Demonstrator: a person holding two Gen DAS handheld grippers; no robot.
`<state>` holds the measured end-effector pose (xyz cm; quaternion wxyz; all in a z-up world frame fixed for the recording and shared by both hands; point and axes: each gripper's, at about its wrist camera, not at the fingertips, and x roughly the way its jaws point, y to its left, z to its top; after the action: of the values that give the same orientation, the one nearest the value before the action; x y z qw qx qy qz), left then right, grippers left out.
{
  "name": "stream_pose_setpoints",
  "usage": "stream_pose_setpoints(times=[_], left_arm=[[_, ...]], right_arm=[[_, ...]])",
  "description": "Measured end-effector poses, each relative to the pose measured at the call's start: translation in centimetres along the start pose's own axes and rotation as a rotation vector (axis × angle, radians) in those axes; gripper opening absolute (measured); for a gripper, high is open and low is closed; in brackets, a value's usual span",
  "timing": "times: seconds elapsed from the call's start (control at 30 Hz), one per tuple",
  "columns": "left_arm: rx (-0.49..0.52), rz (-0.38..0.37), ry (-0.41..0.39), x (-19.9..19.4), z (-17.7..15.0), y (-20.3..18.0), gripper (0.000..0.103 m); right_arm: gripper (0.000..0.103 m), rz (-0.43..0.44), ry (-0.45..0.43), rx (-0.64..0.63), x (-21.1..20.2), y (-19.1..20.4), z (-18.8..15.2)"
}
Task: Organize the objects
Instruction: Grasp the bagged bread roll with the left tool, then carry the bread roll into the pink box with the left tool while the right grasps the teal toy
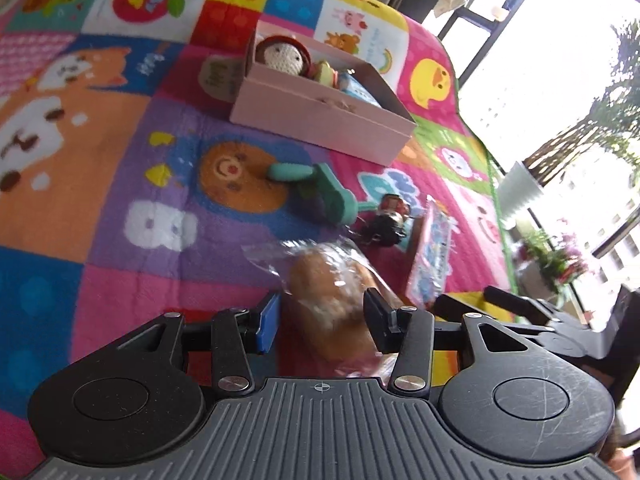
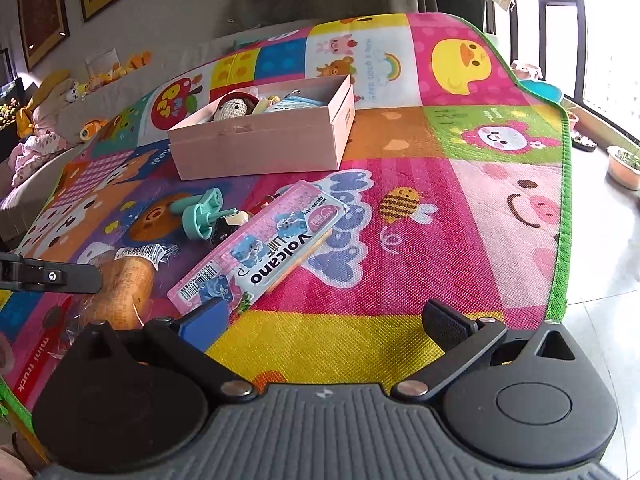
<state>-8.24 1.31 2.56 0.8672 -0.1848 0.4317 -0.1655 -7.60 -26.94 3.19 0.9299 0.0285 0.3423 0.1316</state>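
A brightly printed woven play mat [image 2: 400,240] with cartoon animal patches covers the surface. The left gripper [image 1: 322,316] straddles a bread roll in crinkly clear plastic wrap [image 1: 332,292]; its blue pad [image 1: 269,322] and black pad [image 1: 378,320] sit on either side of the loaf, partly open, though whether they press the wrapper cannot be told. The right gripper [image 2: 326,322] is spread wide over the yellow patch of mat and holds nothing.

A rectangular pale pink cardboard box [image 2: 264,140] stands farther back on the mat, holding a crocheted doll with a cream face [image 2: 234,108] and light blue packets. Between box and loaf lie a teal plastic roller-shaped toy [image 1: 316,188], a small dark figurine [image 1: 386,220], and a flat pink glossy package [image 2: 260,244].

The right wrist view alone shows that package's "Volcano" lettering and barcode, the barcode label on the bread wrapper, one finger of the left gripper from the side, and plush toys along the wall. The left wrist view shows the window and potted plants.
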Motion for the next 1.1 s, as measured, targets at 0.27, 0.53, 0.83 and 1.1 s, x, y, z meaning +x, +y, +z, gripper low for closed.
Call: stream_pose_setpoints(times=[0.27,0.53,0.83,1.1], left_arm=[[-0.051,-0.073,0.046,3.2,0.3,-1.2,0.050],[-0.017,-0.007,-0.052,0.0,1.2,0.4,0.042],[0.026,0.144,-0.179,-4.6,2.1,3.4,0.042],[0.034,0.111,-0.162,-4.3,2.1,4.6,0.042]], right_arm=[[0.103,0.003,0.001,-0.002,0.1,0.2,0.0],[0.103,-0.006,-0.049,-0.031,-0.7,0.8,1.6],[0.081,0.099,-0.107,-0.303,1.8,8.5,6.8],[0.026,0.130,0.104,-0.299,9.9,11.1,8.8]])
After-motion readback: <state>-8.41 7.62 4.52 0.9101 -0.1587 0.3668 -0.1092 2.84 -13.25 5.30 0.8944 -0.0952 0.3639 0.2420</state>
